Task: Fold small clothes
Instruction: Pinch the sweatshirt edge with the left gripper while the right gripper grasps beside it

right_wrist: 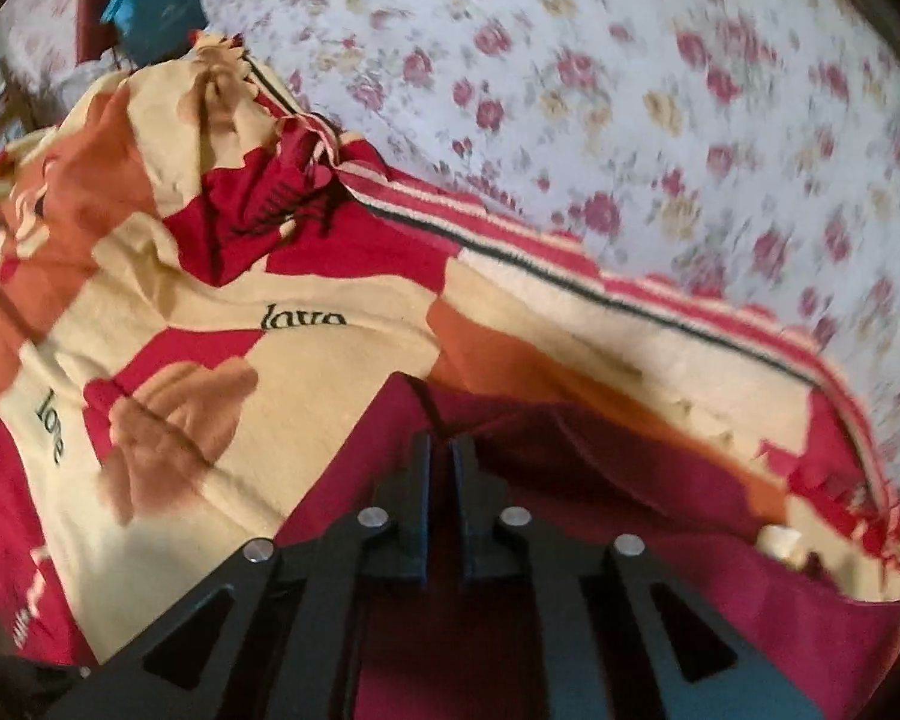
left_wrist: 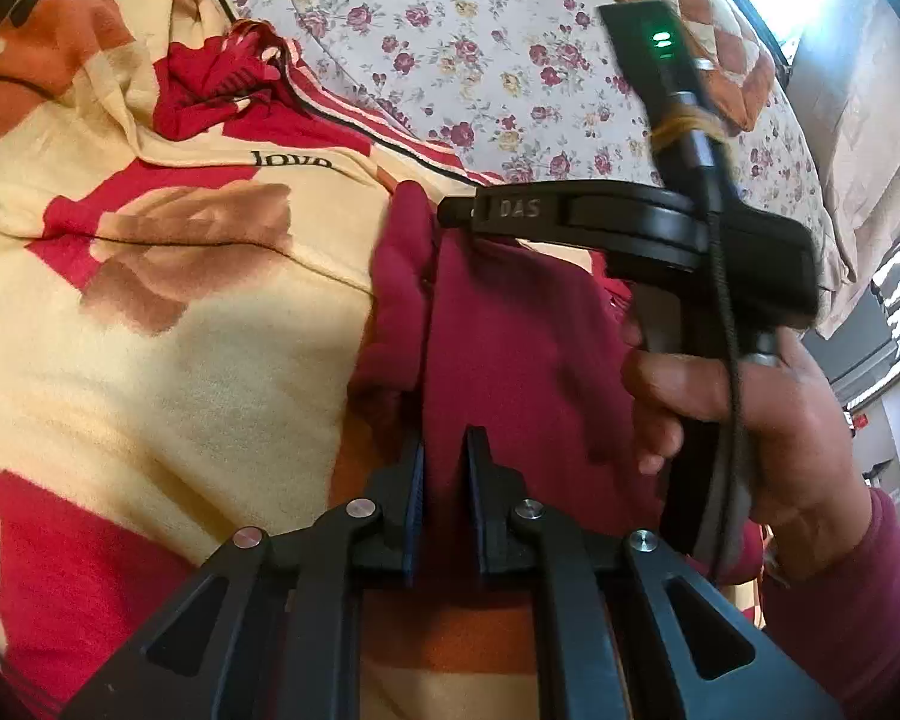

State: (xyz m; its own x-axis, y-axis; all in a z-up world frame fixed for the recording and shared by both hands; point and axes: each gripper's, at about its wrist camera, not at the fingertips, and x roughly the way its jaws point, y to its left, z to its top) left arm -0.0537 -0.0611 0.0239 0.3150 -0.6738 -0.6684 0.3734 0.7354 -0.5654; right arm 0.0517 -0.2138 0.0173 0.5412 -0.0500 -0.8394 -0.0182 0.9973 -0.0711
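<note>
Both grippers were pinched on the same dark red garment (left_wrist: 510,336). From the left wrist view, the left gripper (left_wrist: 445,450) had its jaws closed on a fold of that red cloth, which ran up between its fingers (left_wrist: 415,480). Just past the fold, the right gripper (left_wrist: 459,217) came in from the side, held by a hand (left_wrist: 768,420) in a red sleeve, and its tip touched the cloth's top edge. From the right wrist view, the right gripper (right_wrist: 441,450) was almost closed, with a thin edge of the red cloth between its jaws. The garment lay on a cream, red and orange blanket (right_wrist: 342,384) with the word "love" on it. Beyond the blanket was a flowery bed sheet (right_wrist: 630,90).
</note>
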